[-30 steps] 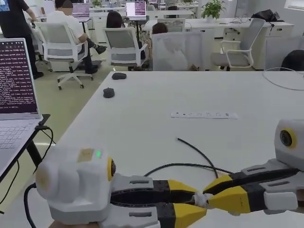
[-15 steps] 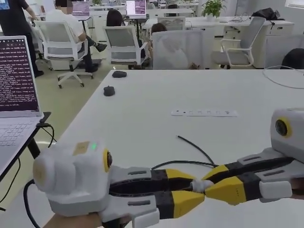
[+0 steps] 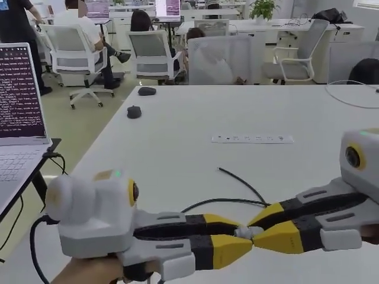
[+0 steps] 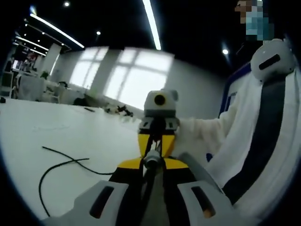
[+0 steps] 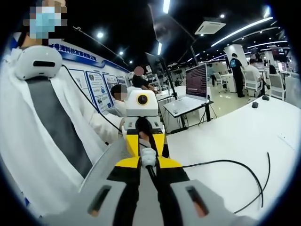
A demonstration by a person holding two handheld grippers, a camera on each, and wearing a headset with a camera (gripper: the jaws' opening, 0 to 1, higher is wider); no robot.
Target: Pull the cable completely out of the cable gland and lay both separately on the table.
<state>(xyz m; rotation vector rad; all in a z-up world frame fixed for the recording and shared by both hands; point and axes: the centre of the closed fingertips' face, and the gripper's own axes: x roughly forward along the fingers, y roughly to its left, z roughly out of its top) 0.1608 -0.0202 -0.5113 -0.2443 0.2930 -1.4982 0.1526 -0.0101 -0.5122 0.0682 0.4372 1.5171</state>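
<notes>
A small pale cable gland [image 3: 244, 232] hangs above the white table [image 3: 177, 154], between the meeting tips of both grippers. My left gripper [image 3: 240, 235] comes in from the left and is shut on the gland [image 4: 153, 160]. From the right, my right gripper [image 3: 256, 232] closes tip to tip against it, shut on a short black stub of cable [image 5: 153, 172] right at the gland [image 5: 148, 157]. The long black cable [image 3: 237, 201] curves over the table behind the jaws and ends free farther back. Its loop also lies on the table [image 4: 61, 165] in the left gripper view.
A white power strip [image 3: 251, 139] lies mid-table beyond the cable. Two dark computer mice [image 3: 134, 112] sit near the far left edge. An open laptop [image 3: 21, 100] stands on a stand left of the table. Office chairs and seated people are behind.
Both grippers, still joined at the gland, have risen a little above the table. The cable's loop on the table has hardly shifted.
</notes>
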